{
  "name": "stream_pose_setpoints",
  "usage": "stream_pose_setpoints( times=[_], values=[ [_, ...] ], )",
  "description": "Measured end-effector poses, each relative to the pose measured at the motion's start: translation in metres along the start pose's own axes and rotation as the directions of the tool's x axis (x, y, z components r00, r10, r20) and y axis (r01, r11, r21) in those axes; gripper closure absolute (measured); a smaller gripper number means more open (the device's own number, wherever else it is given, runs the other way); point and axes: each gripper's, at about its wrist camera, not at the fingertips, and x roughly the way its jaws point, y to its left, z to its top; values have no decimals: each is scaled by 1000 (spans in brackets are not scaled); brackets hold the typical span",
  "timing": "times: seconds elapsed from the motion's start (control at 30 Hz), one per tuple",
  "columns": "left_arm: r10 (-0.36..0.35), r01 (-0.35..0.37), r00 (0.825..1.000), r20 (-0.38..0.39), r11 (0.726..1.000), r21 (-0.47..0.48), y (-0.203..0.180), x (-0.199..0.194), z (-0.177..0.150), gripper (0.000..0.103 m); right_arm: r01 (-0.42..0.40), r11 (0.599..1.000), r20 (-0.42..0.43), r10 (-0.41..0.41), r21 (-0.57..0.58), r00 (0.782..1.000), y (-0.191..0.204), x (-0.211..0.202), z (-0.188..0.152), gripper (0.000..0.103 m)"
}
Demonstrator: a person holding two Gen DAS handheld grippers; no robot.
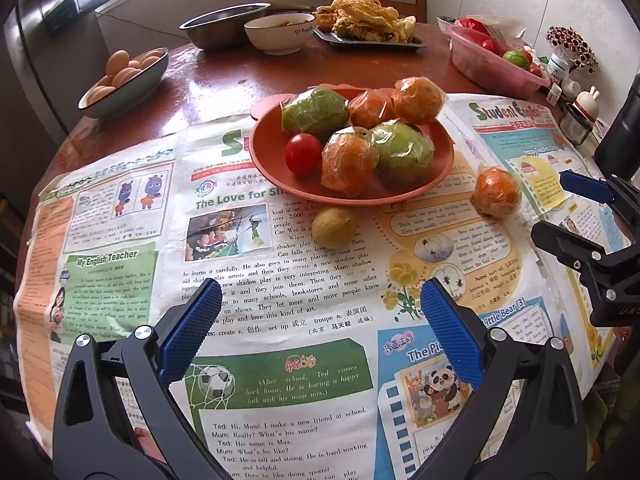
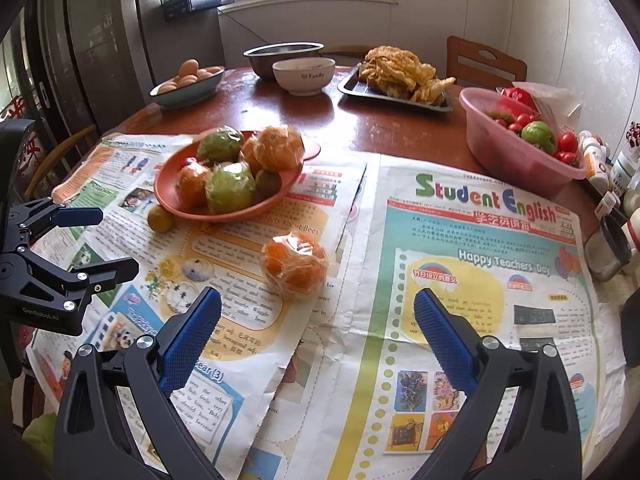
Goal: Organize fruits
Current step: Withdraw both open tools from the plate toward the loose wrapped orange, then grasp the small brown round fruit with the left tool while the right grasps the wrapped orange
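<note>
An orange-red plate [image 1: 280, 172] [image 2: 168, 196] on the newspaper holds wrapped oranges, two wrapped green fruits and a red tomato [image 1: 303, 153]. A loose kiwi [image 1: 334, 227] [image 2: 160, 218] lies against the plate's near edge. A wrapped orange [image 1: 496, 192] [image 2: 294, 266] sits alone on the paper to the right of the plate. My left gripper [image 1: 320, 300] hovers open over the newspaper, short of the kiwi, holding nothing. My right gripper [image 2: 318, 304] is open and empty too, just behind the lone orange. Each gripper shows at the other view's edge.
Newspapers [image 2: 460, 280] cover the near half of the round brown table. Behind stand a bowl of eggs [image 1: 124, 80], a steel bowl [image 1: 224, 26], a white bowl [image 1: 280, 34], a tray of fried food [image 1: 368, 20] and a pink tub of tomatoes [image 2: 520, 148]. Small jars [image 2: 608, 248] crowd the right edge.
</note>
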Motion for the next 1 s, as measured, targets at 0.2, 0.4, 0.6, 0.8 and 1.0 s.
stream_pose_setpoints(
  times=[0.2,0.4,0.6,0.8,1.0],
  values=[
    [-8,8,1000,-6,1000,16,1,8,4,10,-17,1000,-9,17,5,1000,-1,11,3,6],
    [-27,27,1000,0,999,23,0,11,14,15,-30,1000,-11,30,2,999,0,19,11,6],
    [-38,38,999,-2,999,27,-2,13,20,22,-32,999,-20,32,-11,999,2,25,16,7],
    [-52,53,999,-5,998,32,-5,14,22,32,-43,999,-16,43,-1,999,1,27,17,7],
    [-65,65,998,-11,997,38,-7,18,23,40,-61,998,-29,61,-23,998,5,33,18,24]
  ],
)
